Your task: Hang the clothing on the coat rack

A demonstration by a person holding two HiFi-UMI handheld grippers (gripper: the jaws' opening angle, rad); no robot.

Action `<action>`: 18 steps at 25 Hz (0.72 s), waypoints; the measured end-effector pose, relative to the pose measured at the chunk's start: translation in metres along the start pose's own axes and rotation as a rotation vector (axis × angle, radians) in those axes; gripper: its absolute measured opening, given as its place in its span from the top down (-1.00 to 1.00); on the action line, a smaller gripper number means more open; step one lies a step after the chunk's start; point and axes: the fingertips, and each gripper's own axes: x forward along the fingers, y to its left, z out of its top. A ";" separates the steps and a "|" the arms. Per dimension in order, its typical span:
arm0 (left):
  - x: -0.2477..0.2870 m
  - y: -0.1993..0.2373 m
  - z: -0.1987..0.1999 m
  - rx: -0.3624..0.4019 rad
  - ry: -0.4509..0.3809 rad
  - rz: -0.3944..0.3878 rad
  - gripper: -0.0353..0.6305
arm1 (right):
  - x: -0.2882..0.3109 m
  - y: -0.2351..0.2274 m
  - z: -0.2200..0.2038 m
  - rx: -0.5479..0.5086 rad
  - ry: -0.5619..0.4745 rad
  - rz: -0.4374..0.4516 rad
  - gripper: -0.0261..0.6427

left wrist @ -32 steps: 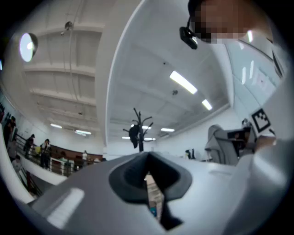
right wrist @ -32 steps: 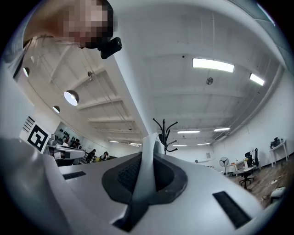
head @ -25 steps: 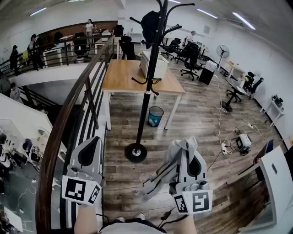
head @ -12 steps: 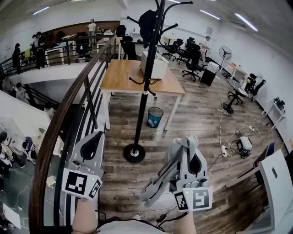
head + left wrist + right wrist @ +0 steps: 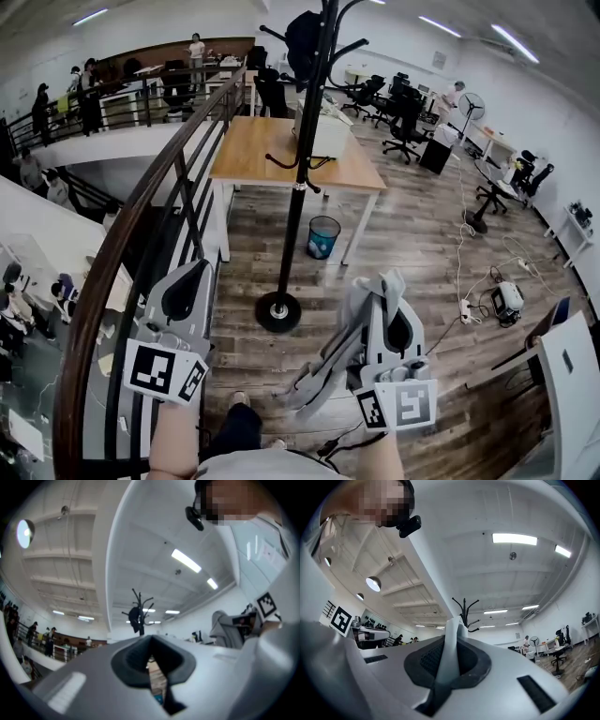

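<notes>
The black coat rack (image 5: pixel 298 178) stands on the wood floor ahead, its round base (image 5: pixel 278 312) between my two grippers. A dark garment (image 5: pixel 305 42) hangs on its top hooks. My right gripper (image 5: pixel 387 302) is shut on a light grey piece of clothing (image 5: pixel 323 361), which droops down to the left of it. In the right gripper view the grey cloth (image 5: pixel 452 641) is pinched between the jaws, with the rack (image 5: pixel 465 610) behind. My left gripper (image 5: pixel 185 286) is shut with nothing in it. The left gripper view looks over that gripper (image 5: pixel 151 644) to the rack (image 5: pixel 138 615) far off.
A wooden table (image 5: pixel 253 159) stands behind the rack, with a blue bin (image 5: pixel 323 236) under its front edge. A dark railing (image 5: pixel 141 220) runs along my left. Cables and a power strip (image 5: pixel 464 305) lie on the floor at right. A white cabinet (image 5: pixel 562 370) is at lower right.
The view has drifted slightly and the person's leg and foot now show at the bottom. Both grippers keep their places, the right still holding the grey clothing.
</notes>
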 end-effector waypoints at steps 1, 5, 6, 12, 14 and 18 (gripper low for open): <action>0.005 0.000 -0.002 0.001 0.002 -0.003 0.87 | 0.004 -0.002 -0.002 0.002 0.000 0.001 0.90; 0.030 0.005 -0.012 0.002 0.006 -0.016 0.87 | 0.024 -0.012 -0.012 0.002 0.003 -0.003 0.90; 0.037 0.008 -0.015 0.002 0.006 -0.021 0.87 | 0.031 -0.014 -0.015 0.002 0.003 -0.007 0.90; 0.085 0.043 -0.028 0.002 -0.007 -0.048 0.88 | 0.083 -0.016 -0.028 -0.007 -0.003 -0.029 0.90; 0.106 0.058 -0.033 0.003 -0.007 -0.062 0.88 | 0.106 -0.017 -0.032 -0.008 -0.009 -0.040 0.90; 0.139 0.078 -0.039 0.008 -0.021 -0.088 0.88 | 0.141 -0.019 -0.038 -0.012 -0.025 -0.056 0.90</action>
